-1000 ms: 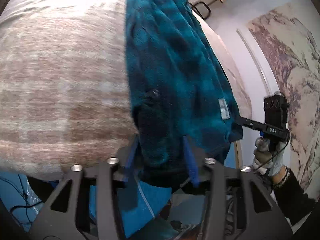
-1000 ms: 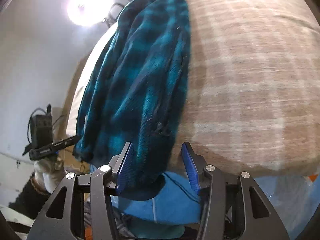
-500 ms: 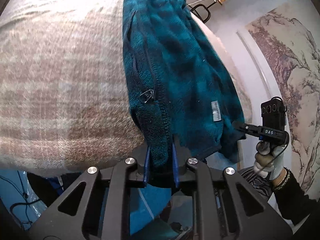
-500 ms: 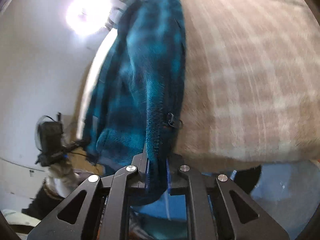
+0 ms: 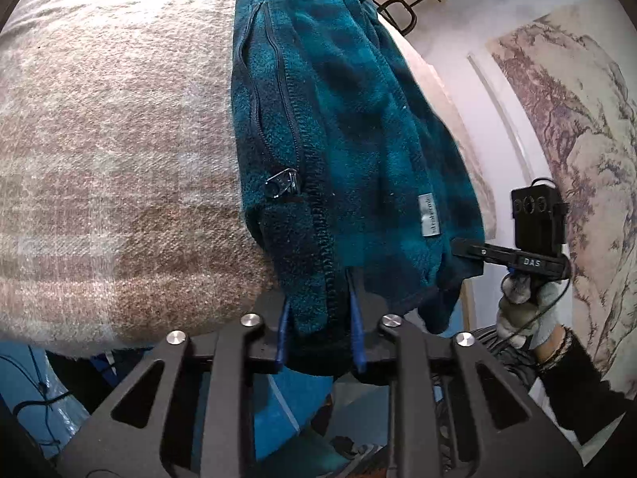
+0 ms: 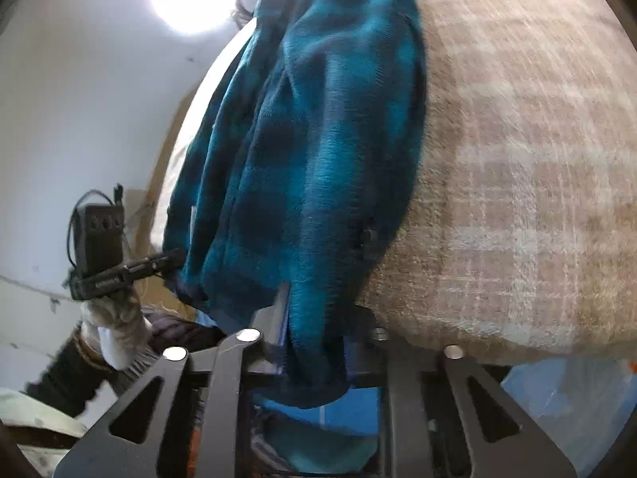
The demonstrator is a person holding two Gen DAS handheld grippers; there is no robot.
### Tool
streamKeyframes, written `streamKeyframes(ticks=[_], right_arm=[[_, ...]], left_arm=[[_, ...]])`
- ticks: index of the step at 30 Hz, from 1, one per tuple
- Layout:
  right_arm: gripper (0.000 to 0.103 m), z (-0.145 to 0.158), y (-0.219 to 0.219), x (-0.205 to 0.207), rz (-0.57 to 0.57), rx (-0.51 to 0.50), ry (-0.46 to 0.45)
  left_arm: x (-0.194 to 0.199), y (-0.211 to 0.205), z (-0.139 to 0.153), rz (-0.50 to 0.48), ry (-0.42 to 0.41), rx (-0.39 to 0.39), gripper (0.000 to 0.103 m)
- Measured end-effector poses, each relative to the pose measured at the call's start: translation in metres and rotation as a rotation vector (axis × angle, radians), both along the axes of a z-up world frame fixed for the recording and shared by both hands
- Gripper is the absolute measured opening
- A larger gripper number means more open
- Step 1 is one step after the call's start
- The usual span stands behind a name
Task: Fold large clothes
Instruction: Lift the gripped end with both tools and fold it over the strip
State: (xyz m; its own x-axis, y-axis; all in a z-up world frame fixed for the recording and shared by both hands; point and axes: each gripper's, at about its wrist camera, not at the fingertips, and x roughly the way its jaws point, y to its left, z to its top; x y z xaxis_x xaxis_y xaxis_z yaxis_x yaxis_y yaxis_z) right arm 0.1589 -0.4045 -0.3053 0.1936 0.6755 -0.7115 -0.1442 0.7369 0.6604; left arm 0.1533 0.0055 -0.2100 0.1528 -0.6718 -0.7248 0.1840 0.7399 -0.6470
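Gripping the near hem of the teal plaid fleece jacket [image 5: 350,127], which lies along a beige plaid blanket [image 5: 111,139], left tongs [image 5: 318,330] and right tongs [image 6: 314,342] have just clamped on it. Soft, thick, light fleece: hem corners likely hold best.
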Motion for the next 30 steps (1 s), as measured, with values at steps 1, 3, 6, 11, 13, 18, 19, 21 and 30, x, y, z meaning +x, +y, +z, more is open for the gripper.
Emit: streamKeyframes(ticks=[1, 3, 6, 11, 13, 18, 19, 21, 30], right_arm=[[0.014, 0.003, -0.005, -0.001, -0.028, 0.061, 0.010], [0.013, 0.011, -0.013, -0.005, -0.069, 0.170, 0.008], [0.012, 0.020, -0.019, -0.006, -0.122, 0.274, 0.001], [0.011, 0.044, -0.021, 0.006, -0.230, 0.383, -0.031], [0.011, 0.055, -0.022, 0.016, -0.270, 0.398, -0.050], [0.011, 0.077, -0.018, 0.053, -0.346, 0.374, -0.097], [0.011, 0.081, -0.017, 0.060, -0.357, 0.365, -0.101], [0.010, 0.089, -0.014, 0.084, -0.382, 0.331, -0.111], [0.010, 0.077, -0.015, 0.171, -0.446, 0.203, -0.100]], left_arm=[[0.000, 0.002, 0.004, 0.010, 0.000, -0.026, 0.019], [0.001, 0.009, 0.013, 0.034, 0.010, -0.103, 0.018], [0.008, 0.011, 0.029, 0.057, 0.014, -0.181, 0.017], [0.030, 0.008, 0.059, 0.081, -0.014, -0.256, 0.017], [0.043, 0.003, 0.072, 0.094, -0.036, -0.264, 0.017], [0.089, 0.005, 0.090, 0.162, -0.074, -0.280, 0.017], [0.101, 0.005, 0.092, 0.179, -0.079, -0.283, 0.017], [0.124, 0.003, 0.092, 0.206, -0.092, -0.273, 0.017], [0.204, 0.002, 0.050, 0.315, -0.057, -0.213, 0.017]])
